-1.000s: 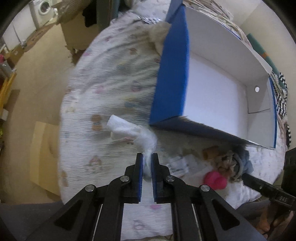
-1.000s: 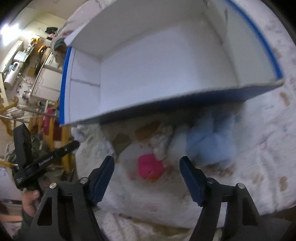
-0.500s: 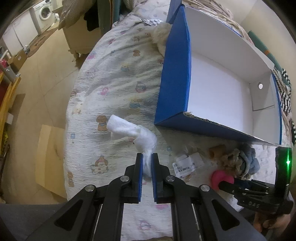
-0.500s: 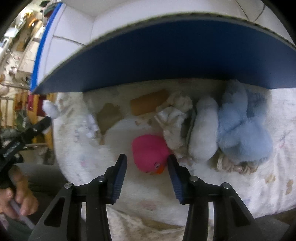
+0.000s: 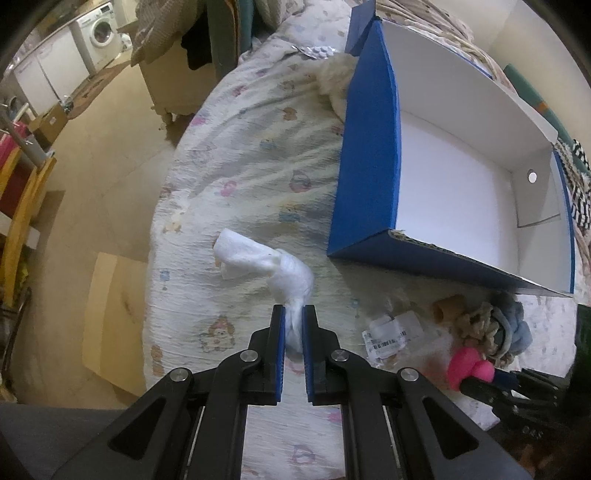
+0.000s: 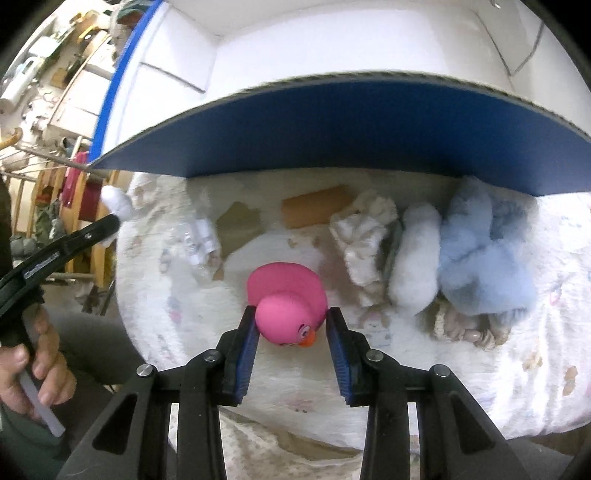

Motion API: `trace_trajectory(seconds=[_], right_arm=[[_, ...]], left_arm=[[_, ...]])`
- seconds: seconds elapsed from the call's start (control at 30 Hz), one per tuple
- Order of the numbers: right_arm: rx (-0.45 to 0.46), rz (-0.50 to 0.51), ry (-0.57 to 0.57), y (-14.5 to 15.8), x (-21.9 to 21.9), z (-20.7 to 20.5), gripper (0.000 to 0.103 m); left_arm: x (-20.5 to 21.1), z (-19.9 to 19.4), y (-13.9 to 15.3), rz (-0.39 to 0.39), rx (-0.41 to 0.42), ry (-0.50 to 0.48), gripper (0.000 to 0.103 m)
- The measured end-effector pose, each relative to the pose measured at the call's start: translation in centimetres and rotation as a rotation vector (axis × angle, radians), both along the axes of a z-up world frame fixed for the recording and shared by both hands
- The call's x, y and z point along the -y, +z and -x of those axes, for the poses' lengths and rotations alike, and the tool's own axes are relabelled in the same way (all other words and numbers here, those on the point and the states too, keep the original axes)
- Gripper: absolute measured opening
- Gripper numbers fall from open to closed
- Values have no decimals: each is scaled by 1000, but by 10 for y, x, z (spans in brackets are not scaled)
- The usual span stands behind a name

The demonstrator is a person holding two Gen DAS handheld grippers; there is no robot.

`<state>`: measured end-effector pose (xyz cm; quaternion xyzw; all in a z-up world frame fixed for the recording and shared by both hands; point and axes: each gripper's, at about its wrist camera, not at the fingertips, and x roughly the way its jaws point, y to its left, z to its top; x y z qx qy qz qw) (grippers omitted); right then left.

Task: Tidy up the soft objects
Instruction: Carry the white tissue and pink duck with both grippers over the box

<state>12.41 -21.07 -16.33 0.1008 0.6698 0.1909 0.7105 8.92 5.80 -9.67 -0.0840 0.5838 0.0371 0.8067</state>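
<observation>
Bed [image 5: 236, 155] with printed quilt, blue box [image 5: 369, 155] with white inside lying on it. Left gripper [image 5: 293, 321] pinched tight on end of white cloth [image 5: 266, 266], rest of cloth on quilt near box corner. Right gripper [image 6: 290, 325] closing around pink duck [image 6: 286, 302], pads at both sides of head. Fluffy toys [image 6: 476, 254] beside duck, under box wall.

Left gripper [image 5: 293, 314] clamped, right gripper [image 6: 290, 319] closing.

Home: quilted bed [image 5: 258, 155], washing machine [image 5: 101, 27].
</observation>
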Motion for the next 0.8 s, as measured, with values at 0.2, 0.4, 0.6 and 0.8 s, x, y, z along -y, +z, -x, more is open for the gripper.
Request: trace_trajectory(seconds=[0.2,0.4,0.6,0.8], right_arm=[[50,-37,47,14,-9,8,39],[162,-112,83,44,-16,13,39],[330,-180,83,82,-13,20,39],[492,-120,0,113,6,20,38]], left_arm=[[-7,7,15,-51,70,40,8],[-18,18,43,-93,188,101,8],[-14,28,67,-114,299,106,8],[1,30,88,-144,417,80,8]])
